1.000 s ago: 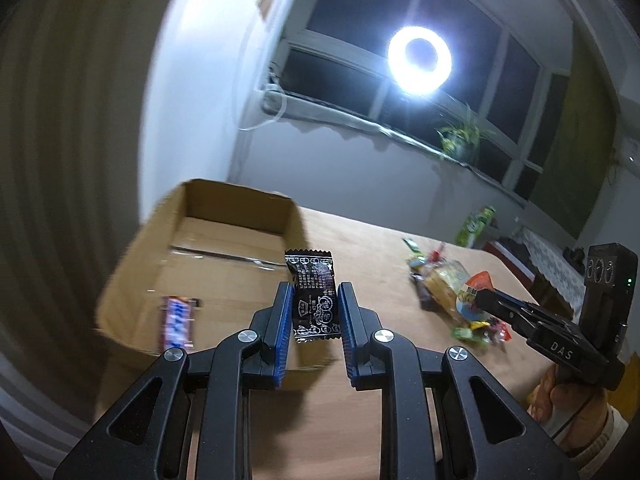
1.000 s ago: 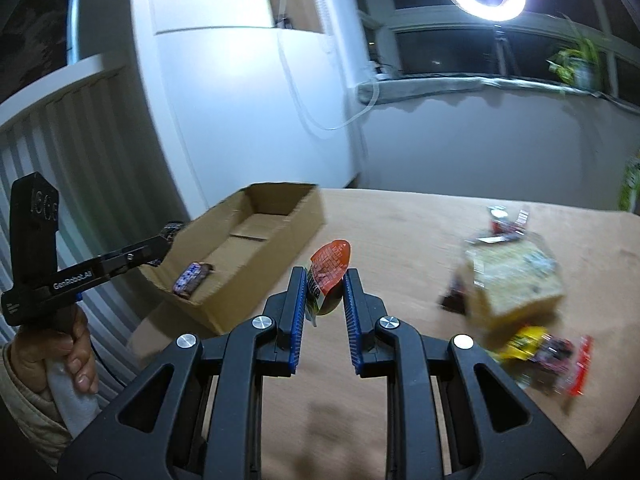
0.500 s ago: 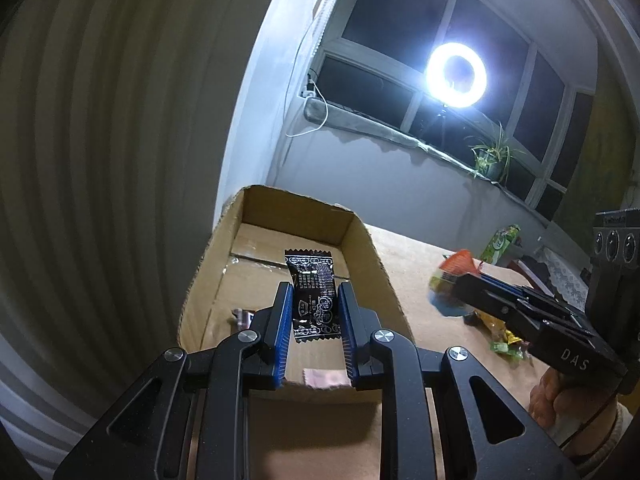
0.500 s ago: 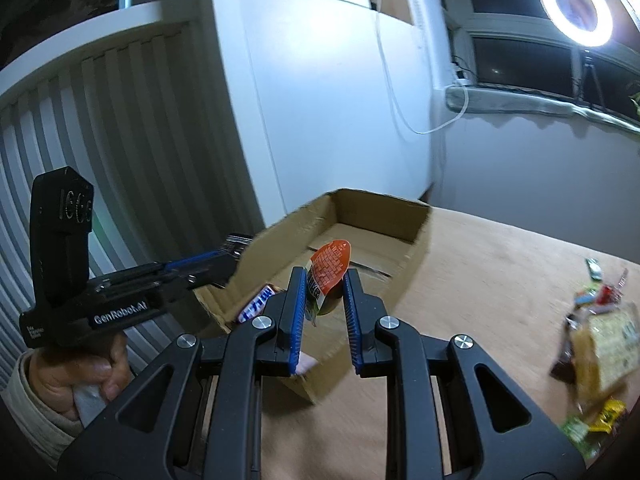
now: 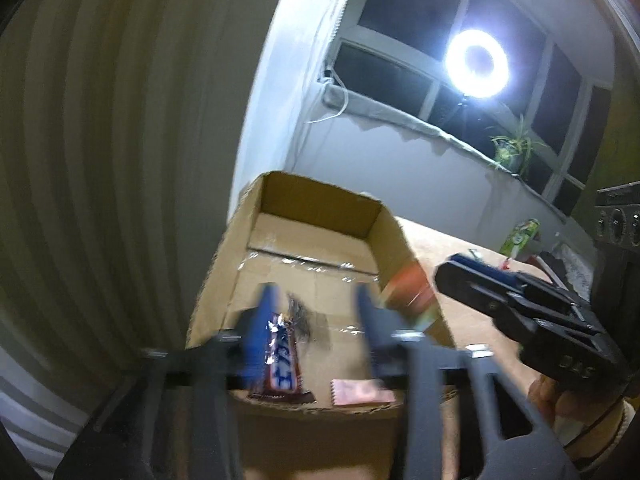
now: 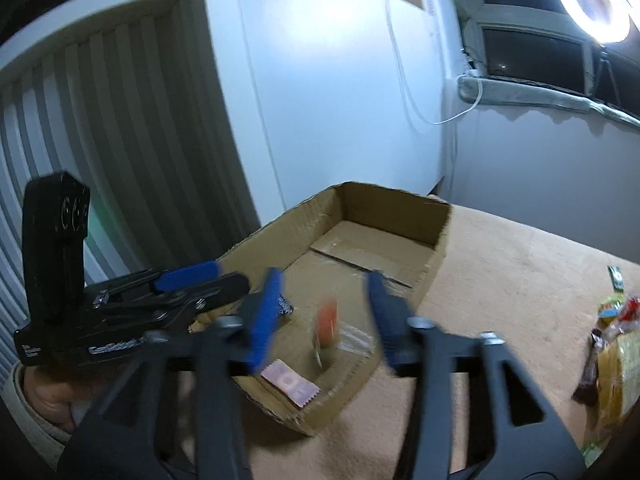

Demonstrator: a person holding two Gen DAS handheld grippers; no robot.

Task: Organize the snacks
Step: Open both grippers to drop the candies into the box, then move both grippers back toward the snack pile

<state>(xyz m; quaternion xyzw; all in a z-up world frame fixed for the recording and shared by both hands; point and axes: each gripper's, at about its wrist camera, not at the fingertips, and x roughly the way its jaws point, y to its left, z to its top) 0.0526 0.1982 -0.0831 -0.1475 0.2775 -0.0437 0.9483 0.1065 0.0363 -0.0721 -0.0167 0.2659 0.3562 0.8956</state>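
Right wrist view alone showed the orange packet (image 6: 326, 326) upright in the cardboard box (image 6: 436, 256), right gripper (image 6: 324, 312) released; left gripper (image 5: 314, 320) just opened, the dark wrapper (image 5: 304, 316) loose between its jaws; candy bar (image 5: 282, 364) lay lengthwise toward the box's far wall.

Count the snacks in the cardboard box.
4: blue bar at left wall, black packet beside it, pink packet at near wall, orange packet mid-air inside. More may be hidden.
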